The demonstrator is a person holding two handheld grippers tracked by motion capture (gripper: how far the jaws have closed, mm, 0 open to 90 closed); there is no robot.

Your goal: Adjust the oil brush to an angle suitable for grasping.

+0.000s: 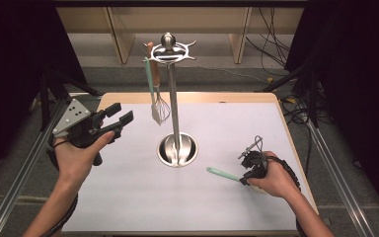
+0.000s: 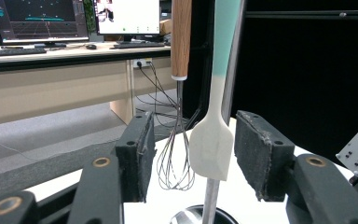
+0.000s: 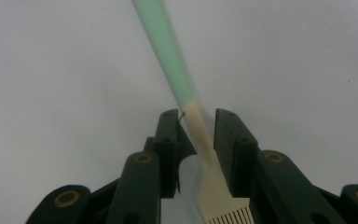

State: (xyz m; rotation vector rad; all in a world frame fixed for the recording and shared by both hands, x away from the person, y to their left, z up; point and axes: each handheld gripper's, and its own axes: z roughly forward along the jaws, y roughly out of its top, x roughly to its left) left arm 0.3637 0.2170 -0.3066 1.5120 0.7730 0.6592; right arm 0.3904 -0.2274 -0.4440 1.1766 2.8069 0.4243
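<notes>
Mint-and-cream spatula (image 2: pixel 213 140), wood-handled whisk (image 2: pixel 176 140), matching mint-and-cream brush (image 3: pixel 200 154) (silver stand (image 1: pixel 173 106)), white tabletop (image 1: pixel 128 182) with a tan edge.

Black tongs (image 1: pixel 120 117), grey screw-dotted plate (image 1: pixel 71 116)

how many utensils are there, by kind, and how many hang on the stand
Whisk: 1, hanging on the stand
Spatula: 1, hanging
Brush: 1, between the right gripper jaws, at the table
Total: 3 utensils, 2 hanging
</notes>
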